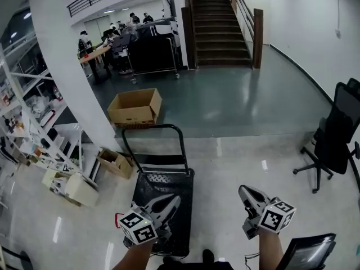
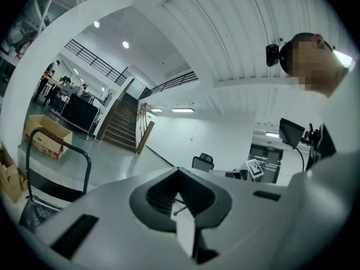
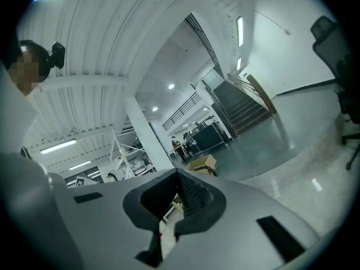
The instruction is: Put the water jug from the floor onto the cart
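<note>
No water jug shows in any view. The cart's black platform (image 1: 180,180) lies on the floor just ahead, its handle (image 1: 152,127) at the far end; the handle (image 2: 62,143) also appears at the left of the left gripper view. My left gripper (image 1: 175,198) hangs above the platform's near half, jaws together and empty. My right gripper (image 1: 242,189) hovers over bare floor to the cart's right, jaws together with nothing between them. In each gripper's own view the left gripper (image 2: 179,170) and right gripper (image 3: 178,172) point level into the hall, tips meeting.
An open cardboard box (image 1: 135,107) sits beyond the cart by a white pillar (image 1: 73,66). Smaller boxes (image 1: 115,162) and shelving (image 1: 28,134) stand at the left. A black office chair (image 1: 333,142) is at the right, stairs (image 1: 216,21) at the back. People work at desks (image 1: 107,44) far left.
</note>
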